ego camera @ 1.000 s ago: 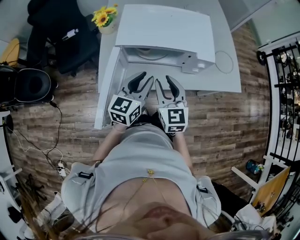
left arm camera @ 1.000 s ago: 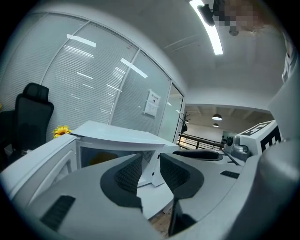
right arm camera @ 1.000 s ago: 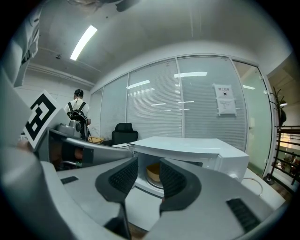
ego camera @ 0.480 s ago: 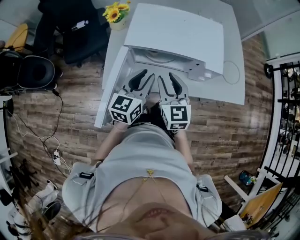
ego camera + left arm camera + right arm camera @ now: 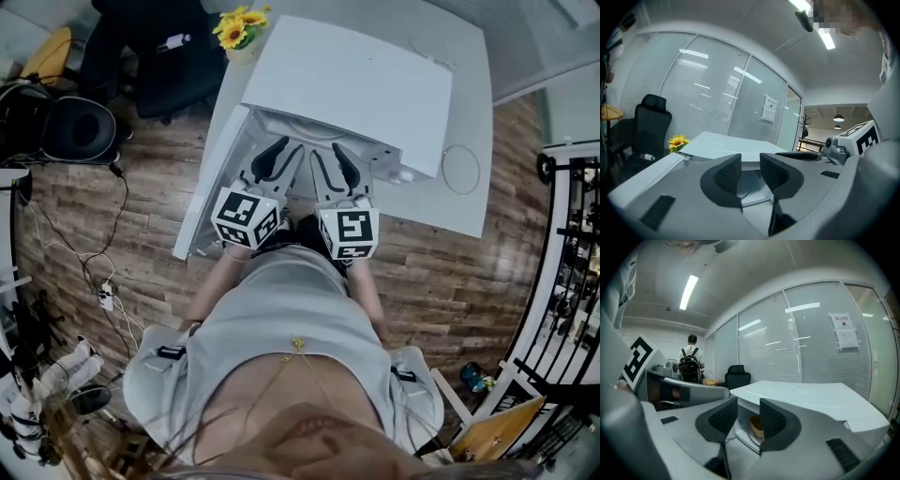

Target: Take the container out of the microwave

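Note:
A white microwave [image 5: 347, 80] stands on a white table [image 5: 459, 103] with its door [image 5: 208, 183] swung open to the left. Inside, on the glass turntable, sits a tan bowl-like container [image 5: 755, 425], seen only in the right gripper view. My left gripper [image 5: 279, 161] and right gripper [image 5: 330, 163] are side by side just in front of the oven opening, fingertips at its lower edge. Each has its jaws a narrow gap apart with nothing between them. In the left gripper view the left gripper [image 5: 750, 169] points at the turntable [image 5: 751, 193]; the container is hidden there.
A pot of sunflowers [image 5: 242, 28] stands at the table's far left corner, beside a black office chair [image 5: 150, 56]. A loop of cable [image 5: 461, 169] lies on the table right of the microwave. A person with a backpack [image 5: 691, 365] stands far off.
Both grippers have edged a little closer to the microwave opening and the head view has tilted. The jaws' gaps look the same.

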Tool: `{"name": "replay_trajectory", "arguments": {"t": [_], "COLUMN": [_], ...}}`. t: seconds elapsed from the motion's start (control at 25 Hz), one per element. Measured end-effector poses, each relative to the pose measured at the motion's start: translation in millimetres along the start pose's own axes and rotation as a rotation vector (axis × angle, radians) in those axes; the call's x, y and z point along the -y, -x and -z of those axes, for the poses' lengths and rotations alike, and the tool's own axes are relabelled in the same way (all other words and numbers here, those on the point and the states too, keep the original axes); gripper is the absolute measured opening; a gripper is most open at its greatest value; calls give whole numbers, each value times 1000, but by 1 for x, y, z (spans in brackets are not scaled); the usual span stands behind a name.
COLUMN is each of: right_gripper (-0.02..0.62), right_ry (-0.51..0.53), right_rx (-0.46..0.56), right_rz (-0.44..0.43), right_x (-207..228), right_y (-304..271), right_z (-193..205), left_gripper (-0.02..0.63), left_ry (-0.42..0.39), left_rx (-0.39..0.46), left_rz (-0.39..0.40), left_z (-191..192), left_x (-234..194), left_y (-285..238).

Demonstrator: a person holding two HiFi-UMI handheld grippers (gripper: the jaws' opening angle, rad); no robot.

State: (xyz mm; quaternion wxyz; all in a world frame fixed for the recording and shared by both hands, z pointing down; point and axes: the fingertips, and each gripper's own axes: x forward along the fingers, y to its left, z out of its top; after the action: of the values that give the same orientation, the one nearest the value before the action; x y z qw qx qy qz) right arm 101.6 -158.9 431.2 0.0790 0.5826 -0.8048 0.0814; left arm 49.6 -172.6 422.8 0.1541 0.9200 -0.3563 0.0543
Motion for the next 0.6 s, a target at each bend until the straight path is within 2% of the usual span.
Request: {"name": "replay_trajectory", "arguments": {"t": [0.36,0.6], "right_gripper": [156,156], "right_ry": [21,27], "right_rx": [7,-2], "right_rz": [-91,-114], "right_x": [18,24], "right_y": [-14,-14], "right_z": [-3,-2], "left_gripper": [123,123], "left_ry": [13,20], "left_rx": [16,35], "left_rz": [-86,-116], "left_z": [1,-2], "left_x": [-4,-2], "left_y": [-17,-19]}}
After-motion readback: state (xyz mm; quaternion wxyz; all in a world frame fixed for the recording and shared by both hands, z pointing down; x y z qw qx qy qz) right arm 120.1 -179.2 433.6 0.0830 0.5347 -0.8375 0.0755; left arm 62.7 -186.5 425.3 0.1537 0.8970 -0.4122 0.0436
